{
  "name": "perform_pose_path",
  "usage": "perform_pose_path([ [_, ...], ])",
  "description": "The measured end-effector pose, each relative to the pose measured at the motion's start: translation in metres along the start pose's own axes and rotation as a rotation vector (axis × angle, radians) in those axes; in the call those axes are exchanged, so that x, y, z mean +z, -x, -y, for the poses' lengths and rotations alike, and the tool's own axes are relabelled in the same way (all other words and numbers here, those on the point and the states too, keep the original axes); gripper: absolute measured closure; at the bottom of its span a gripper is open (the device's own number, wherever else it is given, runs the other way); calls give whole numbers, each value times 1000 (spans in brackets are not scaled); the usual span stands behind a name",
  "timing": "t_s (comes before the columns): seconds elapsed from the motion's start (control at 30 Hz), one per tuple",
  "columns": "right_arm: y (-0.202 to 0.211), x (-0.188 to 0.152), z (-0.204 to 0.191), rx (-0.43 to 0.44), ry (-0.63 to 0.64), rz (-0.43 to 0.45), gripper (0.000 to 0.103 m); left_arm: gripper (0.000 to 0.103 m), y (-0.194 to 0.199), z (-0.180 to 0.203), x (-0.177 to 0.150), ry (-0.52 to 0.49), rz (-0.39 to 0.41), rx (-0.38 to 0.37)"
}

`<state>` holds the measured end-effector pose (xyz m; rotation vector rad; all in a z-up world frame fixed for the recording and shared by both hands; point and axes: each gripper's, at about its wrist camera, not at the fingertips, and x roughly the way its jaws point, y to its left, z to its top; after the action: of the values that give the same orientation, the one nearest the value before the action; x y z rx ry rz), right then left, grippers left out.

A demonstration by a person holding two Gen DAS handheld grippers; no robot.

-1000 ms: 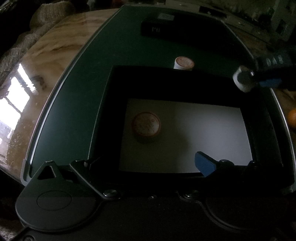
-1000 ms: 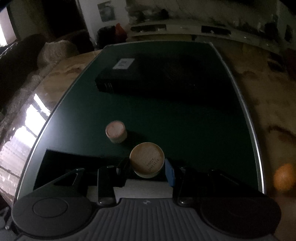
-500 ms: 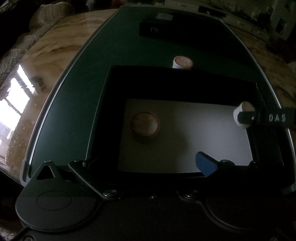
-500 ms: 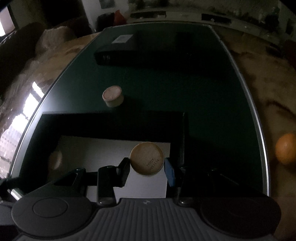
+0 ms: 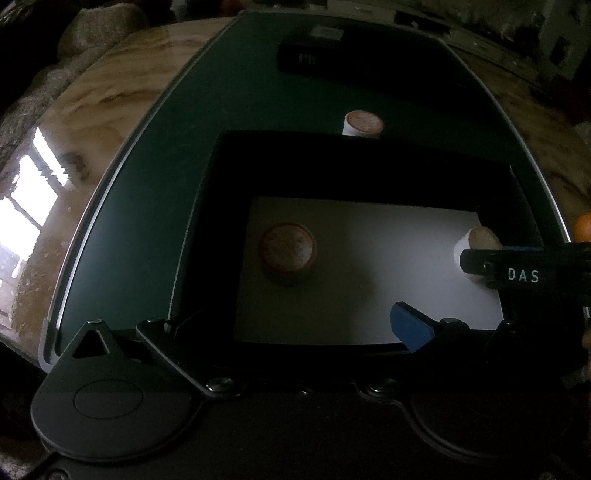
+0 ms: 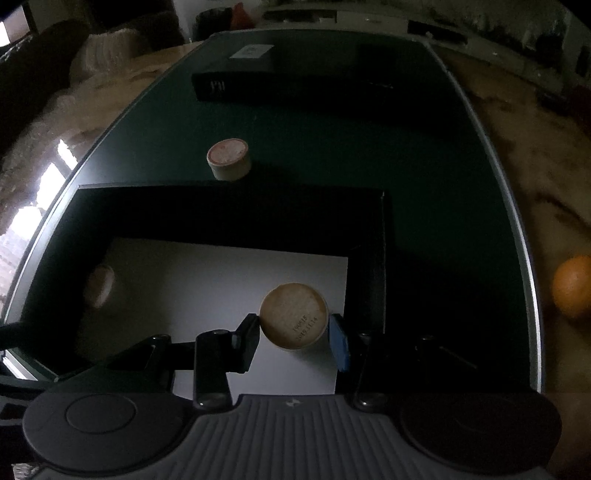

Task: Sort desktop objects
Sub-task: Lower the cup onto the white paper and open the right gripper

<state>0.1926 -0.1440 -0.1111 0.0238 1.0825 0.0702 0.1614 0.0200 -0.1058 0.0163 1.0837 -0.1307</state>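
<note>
My right gripper (image 6: 293,332) is shut on a small round cup (image 6: 293,320), bottom side up, and holds it low inside the black open box (image 6: 376,266), over its white floor near the right wall. The held cup also shows in the left wrist view (image 5: 478,245). A second cup (image 5: 287,250) stands on the box floor at the left; it also shows in the right wrist view (image 6: 99,285). A third cup (image 6: 227,158) stands on the green mat just behind the box. My left gripper (image 5: 291,325) is open and empty at the box's near edge.
A black flat case (image 6: 236,83) lies at the far end of the green mat (image 6: 424,166). An orange (image 6: 574,286) sits on the marble table right of the mat. A woven cloth (image 5: 99,22) lies at the far left.
My right gripper has carried the cup back from over the mat, across the box's far wall and down into the box. The left gripper has stayed still.
</note>
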Motion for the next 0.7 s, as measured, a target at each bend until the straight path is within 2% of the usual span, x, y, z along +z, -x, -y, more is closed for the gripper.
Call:
perform_pose_path([
  [0.2,0,-4,-5,-28,31,-7,59,0,-1,0,0,0,-4,-9],
  [0.6,0,-4,-3,-7,24,-5,57,0,-7,-1,0,11,-25,-29],
  [0.7,5,-4,1,11,8,9,51,0,-9,-1,-1,13,-31,-33],
])
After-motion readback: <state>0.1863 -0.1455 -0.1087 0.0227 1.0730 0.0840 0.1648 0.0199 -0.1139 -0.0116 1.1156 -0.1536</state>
